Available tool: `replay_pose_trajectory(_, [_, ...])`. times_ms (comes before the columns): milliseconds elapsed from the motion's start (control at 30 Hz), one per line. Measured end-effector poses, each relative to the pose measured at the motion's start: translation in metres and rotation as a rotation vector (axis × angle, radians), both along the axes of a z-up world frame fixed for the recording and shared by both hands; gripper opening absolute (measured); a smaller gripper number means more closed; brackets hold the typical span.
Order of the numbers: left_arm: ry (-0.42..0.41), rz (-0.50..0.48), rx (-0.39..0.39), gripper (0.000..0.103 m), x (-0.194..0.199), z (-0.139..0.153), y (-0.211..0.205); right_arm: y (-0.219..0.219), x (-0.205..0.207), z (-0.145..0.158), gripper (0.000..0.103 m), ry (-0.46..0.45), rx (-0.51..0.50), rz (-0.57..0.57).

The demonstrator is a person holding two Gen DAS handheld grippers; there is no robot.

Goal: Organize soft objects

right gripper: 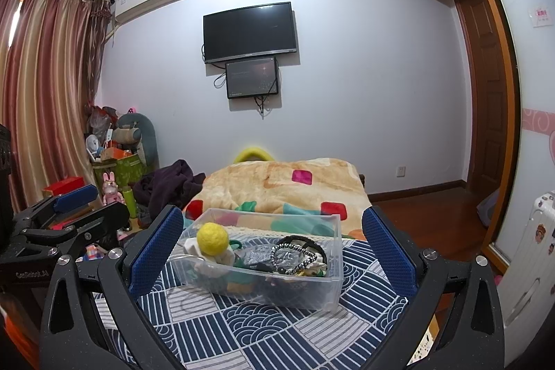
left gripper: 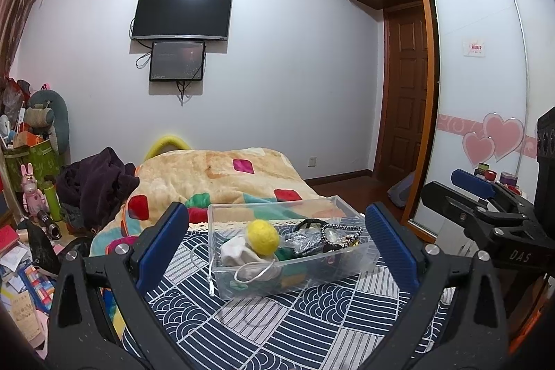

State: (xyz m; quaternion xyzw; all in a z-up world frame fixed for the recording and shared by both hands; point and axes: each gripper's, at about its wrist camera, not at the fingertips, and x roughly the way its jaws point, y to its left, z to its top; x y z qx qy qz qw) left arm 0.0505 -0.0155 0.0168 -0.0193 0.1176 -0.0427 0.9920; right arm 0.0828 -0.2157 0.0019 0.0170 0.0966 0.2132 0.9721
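A clear plastic bin (left gripper: 312, 273) (right gripper: 326, 286) stands on the blue patterned bedspread (left gripper: 312, 328) (right gripper: 263, 328). It holds a yellow felt ball (left gripper: 262, 236) (right gripper: 212, 238), a white cloth with a cord (left gripper: 236, 254) (right gripper: 194, 247), green fabric, a silvery pouch (left gripper: 303, 241) (right gripper: 258, 255) and a black-and-white beaded band (left gripper: 341, 229) (right gripper: 298, 257). My left gripper (left gripper: 277, 252) is open and empty, held short of the bin. My right gripper (right gripper: 272, 252) is open and empty, also short of the bin. Each gripper shows at the other view's edge.
A beige blanket with coloured patches (left gripper: 222, 175) (right gripper: 288, 186) lies beyond the bin. A dark garment heap (left gripper: 97, 182) (right gripper: 166, 186) is at the bed's left. Cluttered boxes and toys (left gripper: 31, 162) stand on the left. A wardrobe (left gripper: 485, 75) and door are on the right.
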Motion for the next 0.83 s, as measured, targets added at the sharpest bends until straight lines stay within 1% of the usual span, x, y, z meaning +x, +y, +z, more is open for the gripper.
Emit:
replay_pose_trajectory(200, [0.001,0.01,-0.005,0.103,0.0021,-0.0007,0.0019,0.0001,0.0,0.0,0.103,0.001,0.0,0.0])
replay_pose_trajectory(533, [0.008,-0.015,-0.016,0.103,0.0015,-0.0021,0.0009,-0.0001,0.0002,0.0003,0.103,0.002,0.0,-0.001])
replay_pose_trajectory(833, [0.011,-0.029,-0.009,0.103,0.0015,-0.002,-0.0008,0.0001,0.0005,-0.0017,0.103,0.004,-0.002,0.001])
